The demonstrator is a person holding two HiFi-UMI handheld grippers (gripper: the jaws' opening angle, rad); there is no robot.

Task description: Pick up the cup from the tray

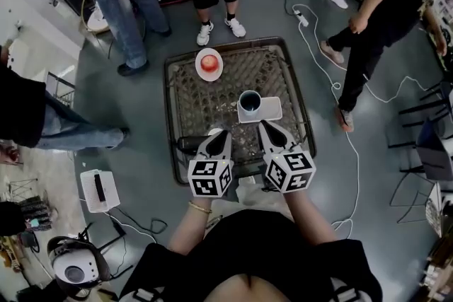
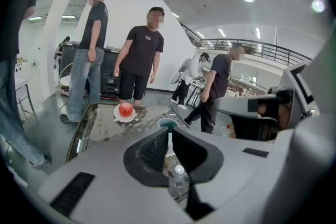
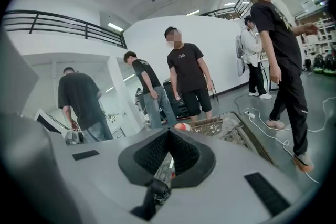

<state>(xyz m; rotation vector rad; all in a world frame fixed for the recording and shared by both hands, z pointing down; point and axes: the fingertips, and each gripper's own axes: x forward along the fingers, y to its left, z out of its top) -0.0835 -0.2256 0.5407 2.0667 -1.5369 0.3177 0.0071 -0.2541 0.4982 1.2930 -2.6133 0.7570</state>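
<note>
A dark teal cup (image 1: 249, 102) stands upright on the left part of a small white tray (image 1: 272, 109), on the right half of a low mesh-topped table (image 1: 300, 117). My left gripper (image 1: 221, 134) hovers over the table's near edge, shut and empty, its tips just short of the tray's left corner. My right gripper (image 1: 265, 125) sits beside it, shut and empty, with its tips at the tray's near edge. In the left gripper view the cup's rim (image 2: 168, 124) shows just beyond the shut jaws of the left gripper (image 2: 169, 132). The right gripper view shows my right gripper (image 3: 168, 131) with its jaws together.
A white plate (image 1: 199, 70) with a red round fruit (image 1: 209, 63) lies at the table's far left. A clear bottle (image 2: 178, 174) lies under the left gripper. Several people stand around the table. A white cable (image 1: 348, 145) and power strip (image 1: 302, 16) run along the floor on the right.
</note>
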